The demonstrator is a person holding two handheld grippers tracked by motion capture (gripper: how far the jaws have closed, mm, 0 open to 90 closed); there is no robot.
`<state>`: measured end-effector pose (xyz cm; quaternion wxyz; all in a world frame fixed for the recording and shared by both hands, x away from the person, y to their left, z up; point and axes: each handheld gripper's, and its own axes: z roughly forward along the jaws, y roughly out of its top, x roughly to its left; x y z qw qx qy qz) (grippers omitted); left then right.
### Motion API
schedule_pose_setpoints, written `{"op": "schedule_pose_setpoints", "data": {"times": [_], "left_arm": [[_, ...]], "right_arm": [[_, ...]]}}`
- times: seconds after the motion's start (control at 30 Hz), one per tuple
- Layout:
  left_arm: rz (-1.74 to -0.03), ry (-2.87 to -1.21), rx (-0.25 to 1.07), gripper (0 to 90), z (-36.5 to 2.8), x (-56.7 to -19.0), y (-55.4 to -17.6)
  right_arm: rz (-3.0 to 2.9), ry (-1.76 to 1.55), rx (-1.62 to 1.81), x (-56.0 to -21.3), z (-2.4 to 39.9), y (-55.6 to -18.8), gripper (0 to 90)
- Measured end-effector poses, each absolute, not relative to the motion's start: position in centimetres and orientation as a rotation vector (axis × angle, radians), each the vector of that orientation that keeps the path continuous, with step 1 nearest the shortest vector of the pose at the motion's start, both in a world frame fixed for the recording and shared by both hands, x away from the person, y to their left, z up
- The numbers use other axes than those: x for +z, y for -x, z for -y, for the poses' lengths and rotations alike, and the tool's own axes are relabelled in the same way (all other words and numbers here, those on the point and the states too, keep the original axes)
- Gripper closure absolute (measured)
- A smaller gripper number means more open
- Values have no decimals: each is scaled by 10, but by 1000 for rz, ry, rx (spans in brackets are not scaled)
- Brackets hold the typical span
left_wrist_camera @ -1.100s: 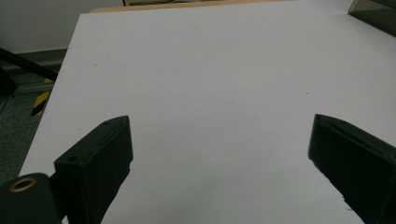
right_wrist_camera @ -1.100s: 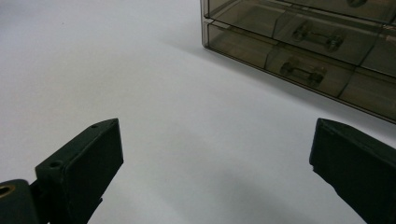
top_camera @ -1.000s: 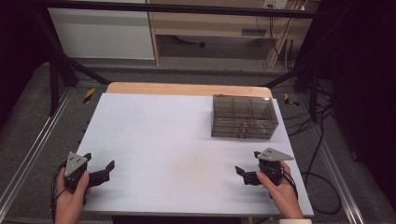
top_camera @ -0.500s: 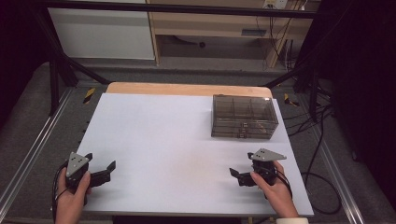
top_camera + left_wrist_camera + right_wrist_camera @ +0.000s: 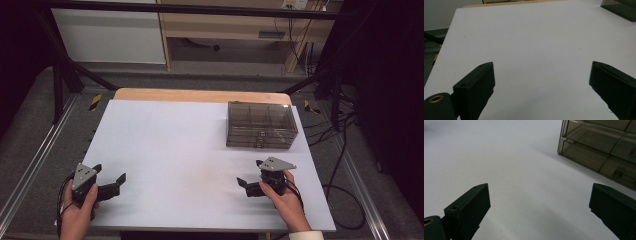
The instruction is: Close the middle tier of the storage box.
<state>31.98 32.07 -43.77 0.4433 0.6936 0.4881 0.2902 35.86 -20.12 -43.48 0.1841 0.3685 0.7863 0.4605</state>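
High view shows the left gripper [image 5: 107,181] near the table's [image 5: 165,145] front left corner, jaws wide apart and holding nothing. Over on the front right, the right gripper [image 5: 251,175] is spread wide too. A see-through brown drawer box [image 5: 260,125], maybe plastic, sits beyond it.

White rectangular table top [image 5: 170,150] set on wooden board, board edge [image 5: 200,95] exposed at far side. Smoky transparent plastic drawer box [image 5: 261,125] placed at far right of table. Left gripper [image 5: 109,181] held at near left corner; right gripper [image 5: 252,176] held at near right, nearer than box, well apart from it. Grippers spaced wide, bare table between.
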Motion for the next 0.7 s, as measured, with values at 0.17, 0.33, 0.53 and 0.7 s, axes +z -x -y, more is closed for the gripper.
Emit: {"op": "schedule_pose_setpoints", "data": {"times": [0.17, 0.33, 0.53, 0.7], "left_arm": [[-1185, -1728, 721, 63, -318, -437, -319], [-1161, -1746, 720, 62, -314, -437, -319], [-1152, -1755, 714, 62, -312, -437, -318], [-1135, -1771, 701, 62, -309, -437, -319]], "right_arm": [[-2172, -1036, 1336, -434, 197, -365, 43], [-2171, -996, 1360, -436, 184, -370, 49], [-2145, -952, 1394, -435, 170, -372, 46], [-2123, -946, 1437, -436, 163, -374, 42]]}}
